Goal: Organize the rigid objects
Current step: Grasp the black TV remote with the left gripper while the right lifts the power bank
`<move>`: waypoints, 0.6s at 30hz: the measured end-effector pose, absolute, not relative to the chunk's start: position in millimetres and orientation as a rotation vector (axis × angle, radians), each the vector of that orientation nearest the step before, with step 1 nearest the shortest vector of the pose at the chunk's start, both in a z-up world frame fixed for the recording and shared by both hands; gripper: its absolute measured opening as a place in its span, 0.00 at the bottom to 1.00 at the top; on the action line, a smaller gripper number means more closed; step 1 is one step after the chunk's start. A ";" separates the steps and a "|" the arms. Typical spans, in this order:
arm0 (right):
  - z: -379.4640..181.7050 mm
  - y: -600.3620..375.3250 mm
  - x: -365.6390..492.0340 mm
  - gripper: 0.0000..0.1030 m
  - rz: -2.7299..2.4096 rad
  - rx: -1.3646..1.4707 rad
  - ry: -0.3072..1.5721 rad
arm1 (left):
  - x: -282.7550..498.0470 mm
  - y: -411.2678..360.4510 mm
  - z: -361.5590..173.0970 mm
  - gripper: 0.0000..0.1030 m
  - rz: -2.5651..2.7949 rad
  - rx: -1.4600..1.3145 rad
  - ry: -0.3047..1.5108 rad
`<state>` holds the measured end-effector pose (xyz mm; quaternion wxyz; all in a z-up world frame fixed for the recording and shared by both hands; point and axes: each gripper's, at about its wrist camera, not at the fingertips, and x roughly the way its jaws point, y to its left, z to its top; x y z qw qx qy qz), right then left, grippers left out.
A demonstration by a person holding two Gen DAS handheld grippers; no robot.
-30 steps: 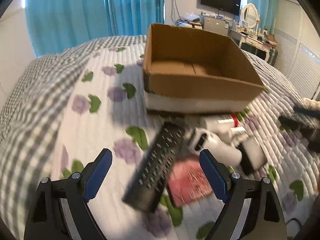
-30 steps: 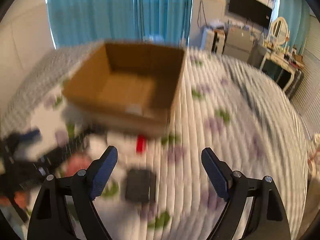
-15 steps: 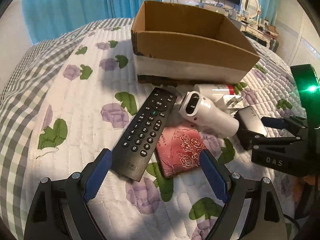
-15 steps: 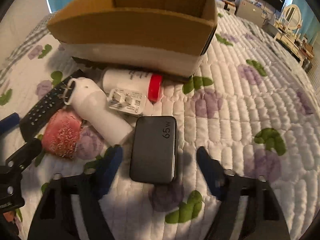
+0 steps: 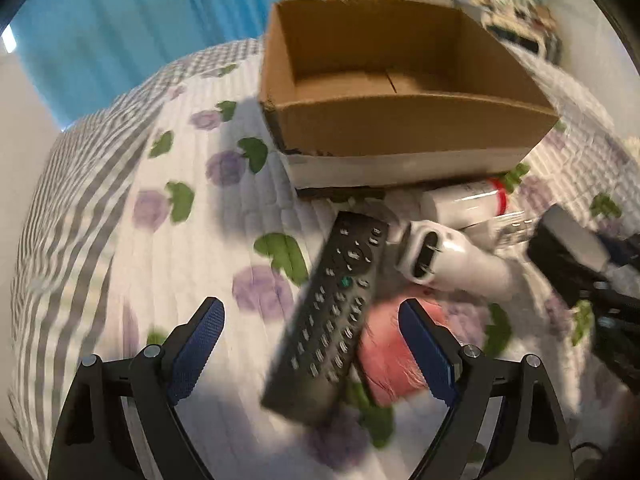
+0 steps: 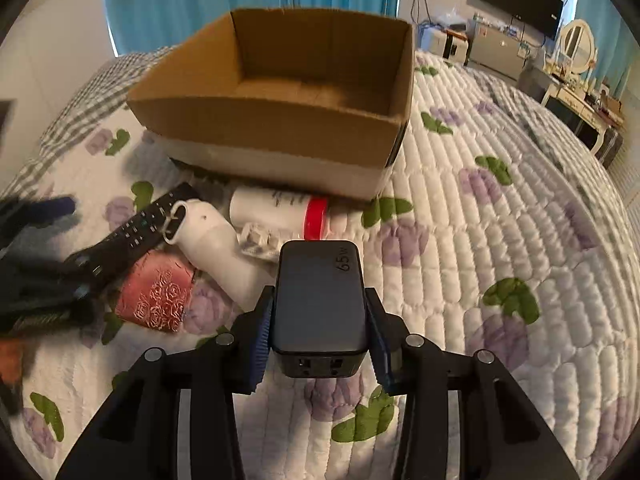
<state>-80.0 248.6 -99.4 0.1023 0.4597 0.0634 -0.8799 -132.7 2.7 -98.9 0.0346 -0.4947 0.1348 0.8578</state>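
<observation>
Since half a second ago, the right gripper (image 6: pixel 319 334) has closed on the black charger (image 6: pixel 319 300) at lower centre. Left gripper (image 5: pixel 310 350) hangs wide open, empty, over the remote (image 5: pixel 330 312). Cardboard box (image 6: pixel 280 120), upper centre, holds nothing; everything remains unpacked.

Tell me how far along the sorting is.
Nothing looks done: the box shows no items inside. In hand: the right hand-held gripper is shut on the black charger. The left hand-held gripper is open over the remote. Left on the quilt: remote, red case, white bottle, tube, white plug.
</observation>
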 end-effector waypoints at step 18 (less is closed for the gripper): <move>-91.7 245.6 -69.3 0.40 -2.597 1.351 0.150 | -137.9 -5.4 -122.8 0.41 2.406 -1.585 0.273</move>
